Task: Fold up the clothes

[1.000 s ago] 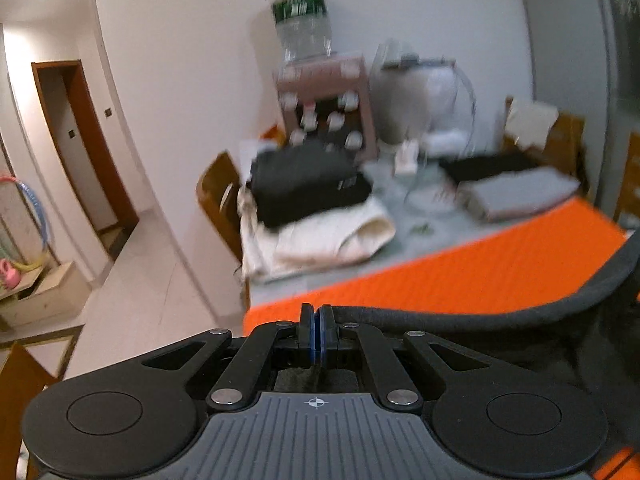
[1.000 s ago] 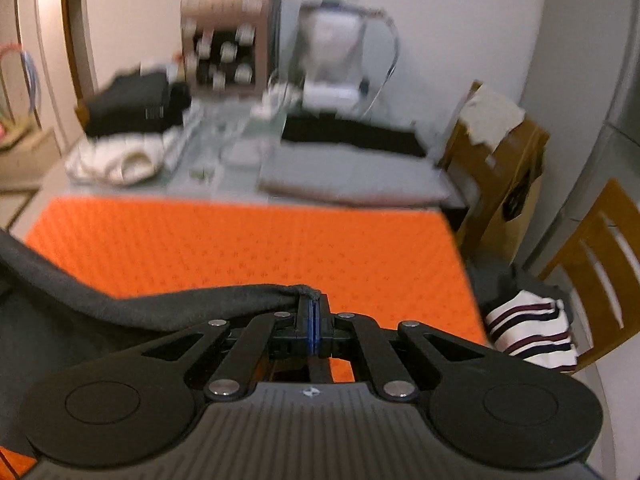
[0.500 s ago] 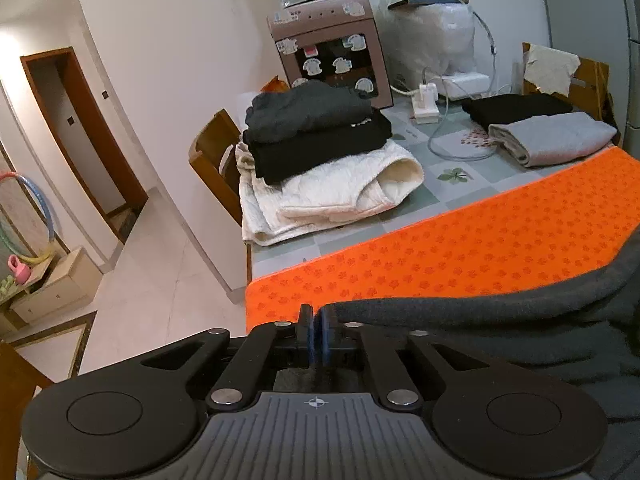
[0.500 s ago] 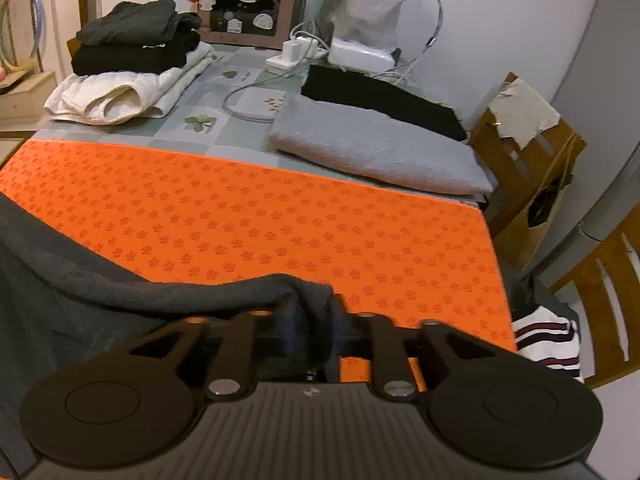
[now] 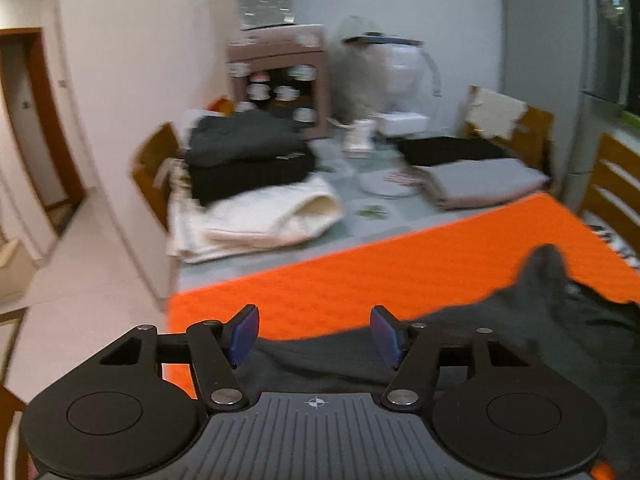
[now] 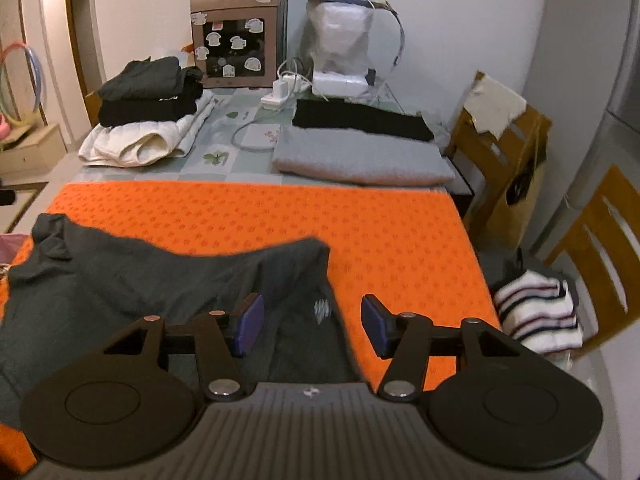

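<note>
- The left gripper [image 5: 314, 334] has its jaws spread and opening wider; the edge of the dark grey garment [image 5: 520, 344] lies below and between its blue pads [image 5: 242, 334], and neither pad presses on it.
- The right gripper [image 6: 311, 325] likewise has jaws spread and opening; a corner of the dark grey garment [image 6: 168, 280] sits in the gap, free of both pads.
- The garment lies loose and rumpled on the orange mat [image 6: 320, 216], at the mat's near side, with one raised fold toward the right in the left wrist view.
- The mat covers the near part of the bench [image 6: 224, 148], whose far part shows a pale tiled top.
- At the far left of the bench stands a stack of folded clothes [image 6: 148, 120]: dark pieces on top of a cream one.
- At the far right lies a folded grey piece [image 6: 360, 156] with a folded black piece [image 6: 360, 118] just behind it.
- A striped garment [image 6: 536, 312] rests on a wooden chair [image 6: 600, 240] to the right of the bench.
</note>
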Tool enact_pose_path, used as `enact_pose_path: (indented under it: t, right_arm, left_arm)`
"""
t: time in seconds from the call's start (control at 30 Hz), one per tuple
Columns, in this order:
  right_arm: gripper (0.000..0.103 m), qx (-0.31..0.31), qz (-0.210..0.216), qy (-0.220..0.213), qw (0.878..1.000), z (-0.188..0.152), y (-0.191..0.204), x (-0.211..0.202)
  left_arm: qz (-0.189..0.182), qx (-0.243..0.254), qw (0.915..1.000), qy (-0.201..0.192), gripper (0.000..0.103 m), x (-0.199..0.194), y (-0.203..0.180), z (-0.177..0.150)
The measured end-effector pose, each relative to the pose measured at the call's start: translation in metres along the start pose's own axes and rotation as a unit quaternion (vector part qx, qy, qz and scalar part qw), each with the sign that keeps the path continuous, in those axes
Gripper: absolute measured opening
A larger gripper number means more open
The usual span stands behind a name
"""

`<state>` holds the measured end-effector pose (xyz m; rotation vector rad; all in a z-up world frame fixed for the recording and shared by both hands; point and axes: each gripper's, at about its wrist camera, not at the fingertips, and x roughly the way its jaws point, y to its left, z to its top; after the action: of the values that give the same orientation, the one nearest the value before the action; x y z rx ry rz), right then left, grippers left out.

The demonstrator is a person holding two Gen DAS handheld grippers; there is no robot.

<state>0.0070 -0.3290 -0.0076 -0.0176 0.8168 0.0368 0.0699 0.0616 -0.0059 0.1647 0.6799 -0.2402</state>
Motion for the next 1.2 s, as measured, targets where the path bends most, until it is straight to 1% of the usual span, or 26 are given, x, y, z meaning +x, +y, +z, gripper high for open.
enact_pose_path:
  t: [0.17,0.27,0.33,0.5,0.7,0.77,0.8,0.9,0.97,1.0,1.03,1.07,1.1,1.2]
  right_arm:
    - [0.060,0.021,0.012,0.022,0.999,-0.048,0.010,-0.015]
    - [0.060,0.033,0.013,0.036,0.999,-0.079,0.019,-0.022]
    - [0.061,0.045,0.012,0.043,0.998,-0.097,0.022,-0.026]
    - [0.061,0.079,-0.004,0.056,0.995,-0.139,0.025,-0.037]
    - [0.061,0.124,-0.024,0.062,0.990,-0.174,0.021,-0.052]
    - [0.061,0.134,-0.028,0.065,0.988,-0.184,0.020,-0.057]
    - [0.061,0.138,-0.029,0.066,0.988,-0.188,0.020,-0.058]
    - [0.061,0.150,-0.033,0.069,0.986,-0.197,0.020,-0.062]
    - [0.061,0.155,-0.033,0.070,0.985,-0.200,0.020,-0.064]
    - [0.061,0.156,-0.033,0.070,0.985,-0.201,0.020,-0.065]
    - [0.061,0.156,-0.034,0.071,0.985,-0.201,0.021,-0.066]
    - [0.061,0.154,-0.034,0.071,0.985,-0.201,0.022,-0.066]
    - [0.061,0.152,-0.035,0.071,0.985,-0.201,0.022,-0.066]
    - [0.060,0.147,-0.035,0.070,0.986,-0.200,0.022,-0.067]
  left_arm:
    - [-0.074,0.019,0.9969,0.020,0.064,0.002,-0.052,-0.017]
    - [-0.120,0.033,0.9916,0.037,0.064,0.007,-0.086,-0.030]
    - [-0.143,0.048,0.9873,0.049,0.064,0.010,-0.108,-0.041]
    - [-0.194,0.076,0.9747,0.080,0.064,0.017,-0.156,-0.060]
    - [-0.254,0.105,0.9555,0.108,0.065,0.024,-0.208,-0.074]
    - [-0.265,0.116,0.9499,0.117,0.066,0.026,-0.223,-0.079]
    - [-0.266,0.124,0.9482,0.123,0.066,0.028,-0.230,-0.081]
    - [-0.255,0.156,0.9444,0.137,0.065,0.032,-0.249,-0.090]
    - [-0.250,0.170,0.9429,0.138,0.065,0.034,-0.256,-0.094]
    - [-0.243,0.178,0.9432,0.141,0.056,0.035,-0.258,-0.096]
    - [-0.238,0.183,0.9433,0.142,0.031,0.036,-0.259,-0.097]
    - [-0.233,0.187,0.9432,0.144,0.014,0.038,-0.260,-0.098]
    - [-0.228,0.192,0.9437,0.144,0.003,0.037,-0.259,-0.098]
    - [-0.214,0.198,0.9478,0.130,0.003,0.028,-0.252,-0.088]
